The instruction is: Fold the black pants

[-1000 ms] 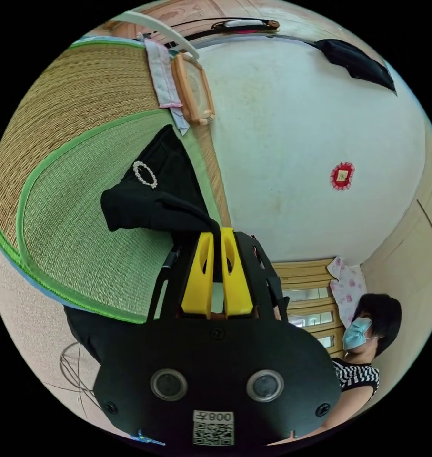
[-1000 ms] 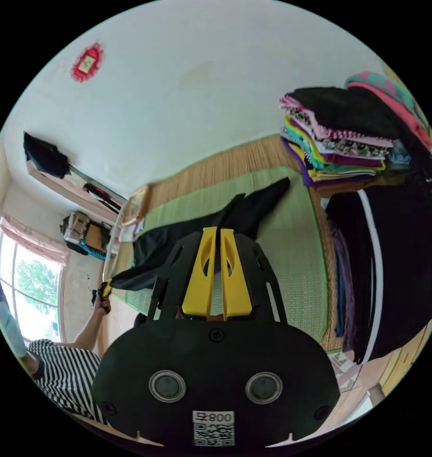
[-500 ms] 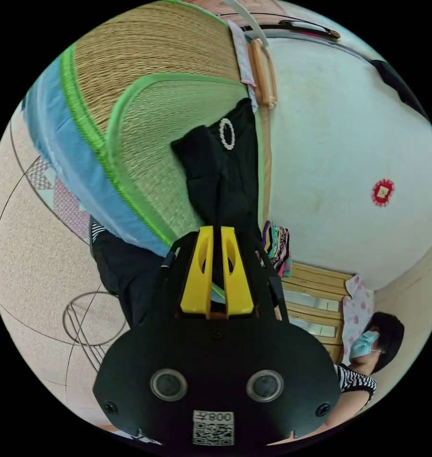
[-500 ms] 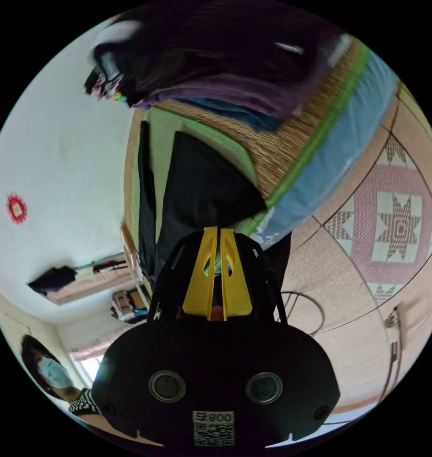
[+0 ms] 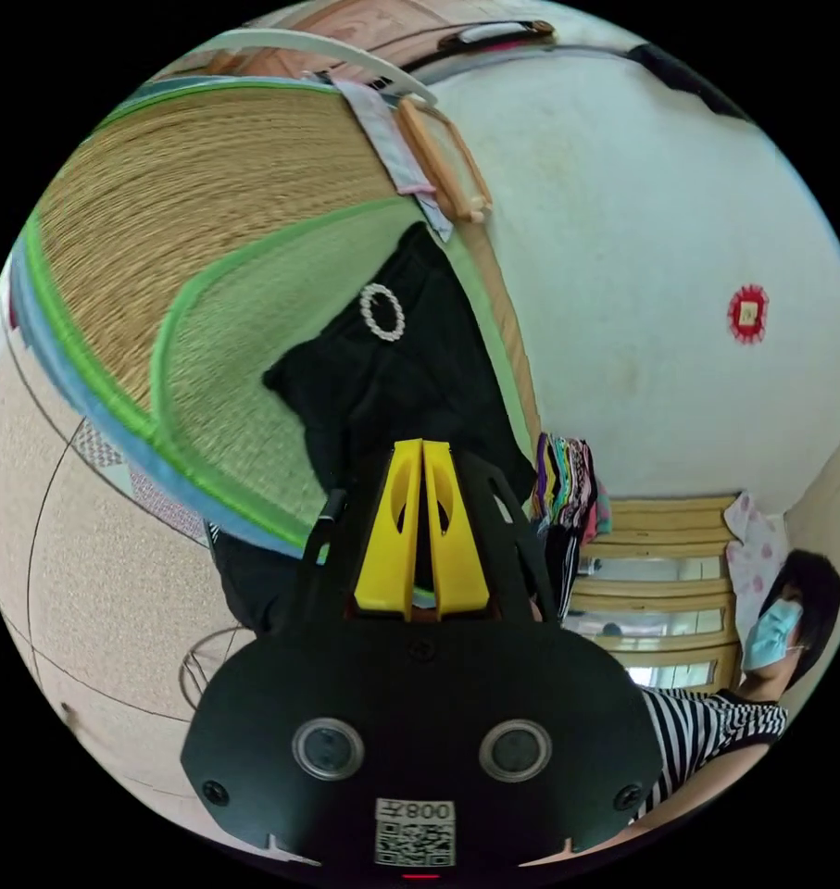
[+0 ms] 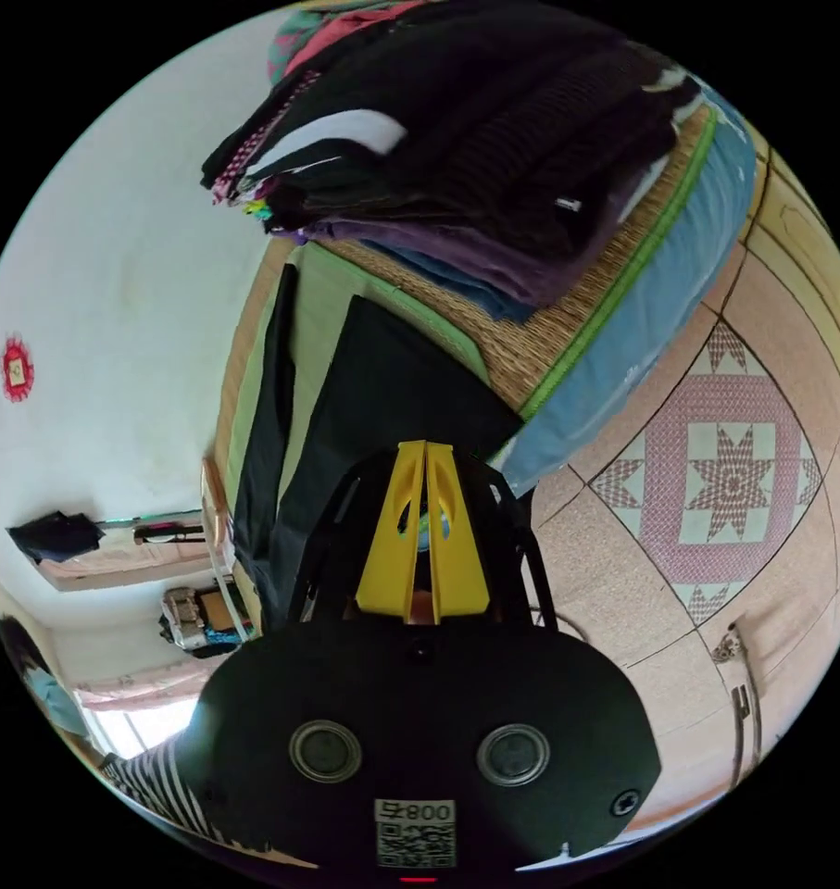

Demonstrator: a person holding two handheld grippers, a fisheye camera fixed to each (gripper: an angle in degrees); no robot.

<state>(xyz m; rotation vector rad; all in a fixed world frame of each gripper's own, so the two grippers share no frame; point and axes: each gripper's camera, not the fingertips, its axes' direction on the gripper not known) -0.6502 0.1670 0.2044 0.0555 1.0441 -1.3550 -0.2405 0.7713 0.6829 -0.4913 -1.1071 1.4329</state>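
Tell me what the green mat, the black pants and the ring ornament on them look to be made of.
Green mat: woven rush or straw, going by its fine ribbed weave, with a bright green cloth edging. Black pants: soft matte fabric that drapes in folds. Ring ornament: small pale beads or stones, possibly pearl-like; too small to be sure.

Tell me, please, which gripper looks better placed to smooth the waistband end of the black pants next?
Left, probably: the left gripper sits at the black pants just below the waist buckle, jaws together. The right gripper is at the leg end near the mat edge.

Pants (image 6: pixel 382 398) on mat (image 5: pixel 234 389), clothes stack (image 6: pixel 475 157) beside on same mat, floor (image 6: pixel 716 519) below edge
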